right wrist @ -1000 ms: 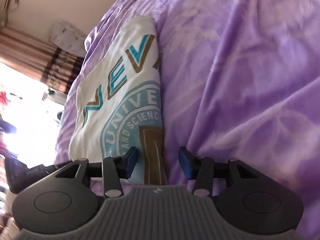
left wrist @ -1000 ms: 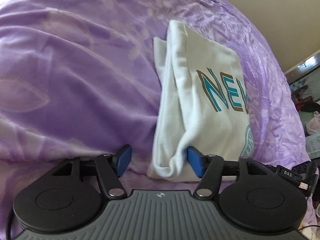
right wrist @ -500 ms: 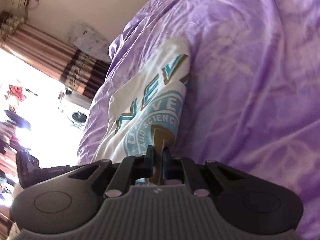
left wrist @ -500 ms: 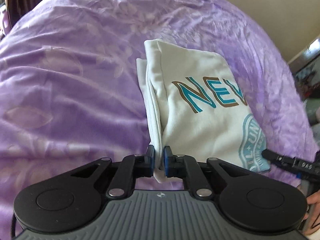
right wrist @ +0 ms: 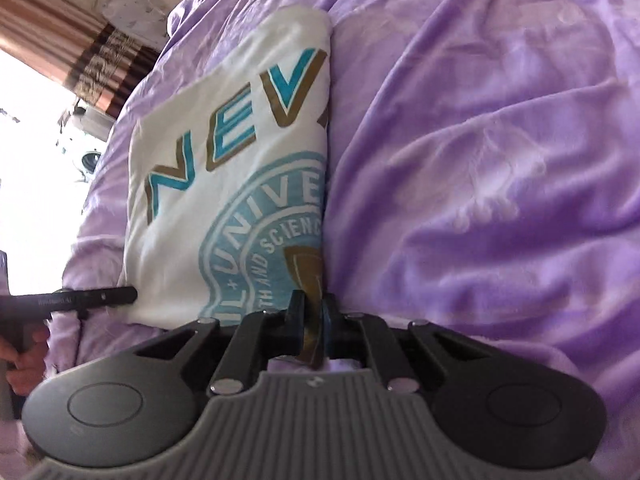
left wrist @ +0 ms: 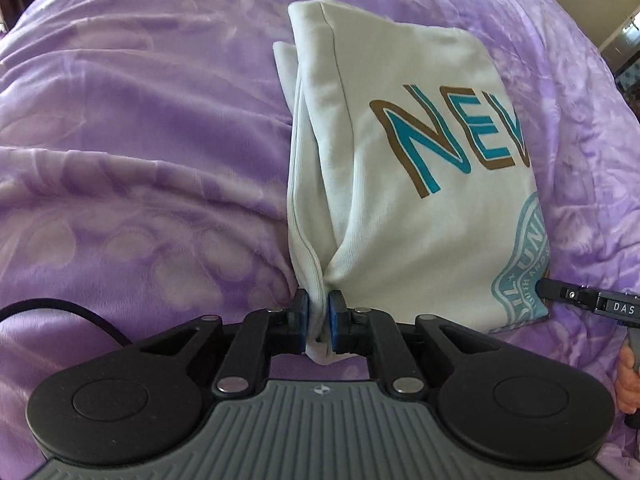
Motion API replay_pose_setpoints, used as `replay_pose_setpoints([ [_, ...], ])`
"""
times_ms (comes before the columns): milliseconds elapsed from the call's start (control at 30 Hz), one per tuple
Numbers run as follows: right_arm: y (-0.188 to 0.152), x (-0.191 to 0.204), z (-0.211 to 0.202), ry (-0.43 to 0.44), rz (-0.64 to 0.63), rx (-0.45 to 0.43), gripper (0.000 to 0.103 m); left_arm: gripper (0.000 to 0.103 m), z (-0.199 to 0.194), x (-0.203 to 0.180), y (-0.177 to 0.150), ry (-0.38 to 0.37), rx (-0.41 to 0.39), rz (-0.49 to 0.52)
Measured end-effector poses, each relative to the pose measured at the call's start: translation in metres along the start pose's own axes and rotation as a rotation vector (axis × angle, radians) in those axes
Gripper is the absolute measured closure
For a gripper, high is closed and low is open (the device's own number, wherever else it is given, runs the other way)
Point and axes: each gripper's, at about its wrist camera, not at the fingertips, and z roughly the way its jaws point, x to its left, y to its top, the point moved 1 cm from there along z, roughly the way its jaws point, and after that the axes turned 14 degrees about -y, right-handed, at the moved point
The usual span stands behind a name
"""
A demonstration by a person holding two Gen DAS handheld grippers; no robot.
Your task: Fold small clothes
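White T-shirt (left wrist: 424, 216), folded into a narrow rectangle, lies on a purple patterned blanket (left wrist: 152, 152) that covers the whole bed. Its upper face shows large teal letters outlined in brown, reading "NEV" as far as the fold allows, and below them part of a round pale-blue seal with the words "UNIVE" and "SCIENCE" and a brown shield. The left gripper (left wrist: 319, 316) has its blue pads on either side of the near corner of the shirt's layered edge, where several white folds are bunched together; the cloth sits pinched between the pads, and the jaws are opening slightly at this moment. The right gripper (right wrist: 313, 320) is clamped tight on the opposite near corner, its pads pressing the brown shield part of the print, with the fabric pulled up into a thin ridge between them. Each camera catches the other tool's black finger tip at the shirt's far near corner, along with a bit of the person's hand (right wrist: 24, 356) on the handle. Beyond the bed, in the right wrist view, a striped brown curtain (right wrist: 60, 28) hangs beside a very bright window.
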Motion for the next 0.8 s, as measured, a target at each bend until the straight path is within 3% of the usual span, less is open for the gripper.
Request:
replay_pose_setpoints([
  [100,0.0,0.003,-0.006,-0.02,-0.034,-0.007,0.092,0.071,-0.009,0.001,0.002,0.002,0.045,0.029],
  [167,0.002,0.005,-0.014,-0.047,-0.056,-0.02,0.09,0.069,-0.015,-0.002,0.006,0.006,0.105,0.064],
  [267,0.007,0.003,-0.029,-0.1,-0.095,-0.056,0.085,0.068,-0.031,-0.011,0.013,0.021,0.119,0.129],
  [333,0.013,0.0,-0.039,-0.133,-0.111,-0.095,0.085,0.068,-0.043,-0.015,0.019,0.041,0.09,0.183],
  [400,0.023,-0.003,-0.049,-0.134,-0.107,-0.118,0.079,0.067,-0.054,-0.014,0.028,0.035,0.037,0.196],
  [467,0.034,-0.006,-0.055,-0.135,-0.102,-0.142,0.072,0.062,-0.063,-0.01,0.039,-0.015,-0.027,0.171],
  [567,0.051,0.001,-0.056,-0.125,-0.118,-0.166,0.061,0.045,-0.065,-0.012,0.051,-0.058,-0.114,0.158],
  [800,0.078,0.014,-0.034,-0.064,-0.1,-0.142,0.049,0.032,-0.037,-0.003,0.075,-0.115,-0.236,0.086],
])
